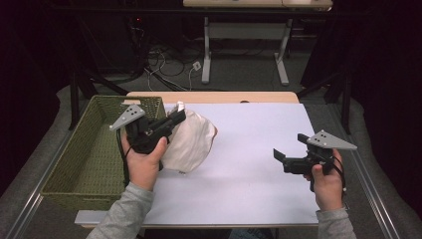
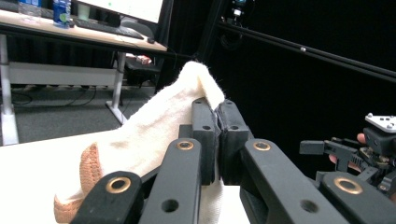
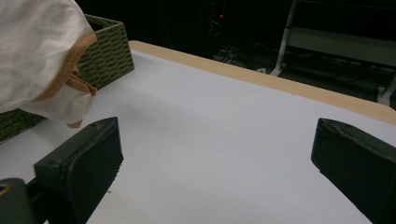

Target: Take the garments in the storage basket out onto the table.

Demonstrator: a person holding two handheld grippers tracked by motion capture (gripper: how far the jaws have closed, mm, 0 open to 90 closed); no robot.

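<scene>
White bench point(image 1: 249, 164) top, dark room all around. The left gripper point(image 1: 171, 122) has its fingers point(image 2: 205, 135) clenched on a cream cloth point(image 1: 191, 139), which hangs from them over the left part of the bench. The green basket point(image 1: 84, 159) sits just to the left of that cloth (very close), so I think the cloth goes left into it. The right gripper point(image 1: 277, 155) waits well apart on the right, fingers released, holding nothing.

No legible text, label or number anywhere.
</scene>
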